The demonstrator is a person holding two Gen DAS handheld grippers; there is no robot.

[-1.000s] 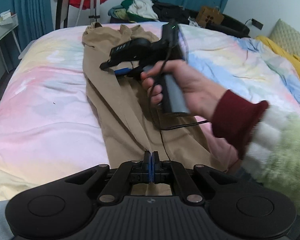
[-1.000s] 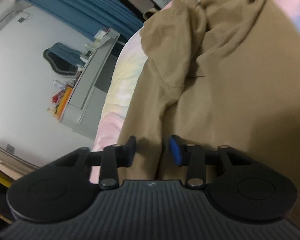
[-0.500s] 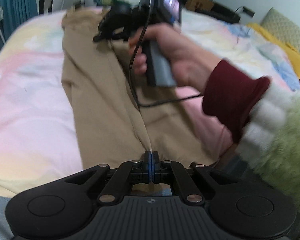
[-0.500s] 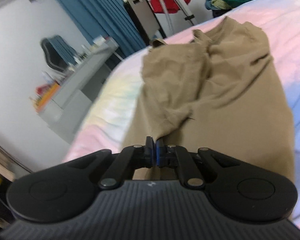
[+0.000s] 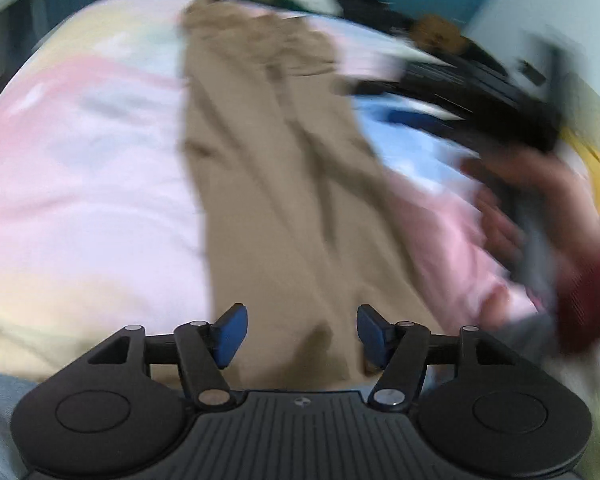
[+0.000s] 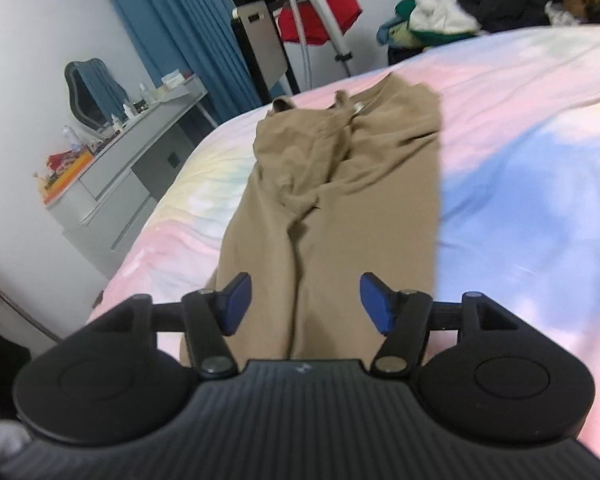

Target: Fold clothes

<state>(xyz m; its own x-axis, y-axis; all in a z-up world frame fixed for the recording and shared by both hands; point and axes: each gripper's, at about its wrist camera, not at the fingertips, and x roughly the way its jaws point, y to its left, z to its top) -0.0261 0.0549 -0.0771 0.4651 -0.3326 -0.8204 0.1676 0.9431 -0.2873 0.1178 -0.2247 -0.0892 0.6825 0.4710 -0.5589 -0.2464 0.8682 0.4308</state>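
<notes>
Tan trousers (image 5: 284, 184) lie lengthwise on the pastel bedspread (image 5: 80, 184), folded leg over leg, waistband at the far end. My left gripper (image 5: 298, 334) is open and empty above the near leg ends; this view is blurred. The right-hand gripper body (image 5: 512, 120) shows at the right, held in a hand. In the right wrist view the trousers (image 6: 340, 200) run away from me, and my right gripper (image 6: 304, 304) is open and empty above the legs.
A grey desk (image 6: 112, 168) with small items stands left of the bed. A tripod (image 6: 324, 20) with a red cloth and a pile of clothes (image 6: 432, 16) stand beyond the far bed edge. A yellow pillow (image 5: 596, 176) lies at the right.
Both grippers, shut on the trousers half a second ago, have opened and let go. The right hand has swung away to the right and the left view has lifted.
</notes>
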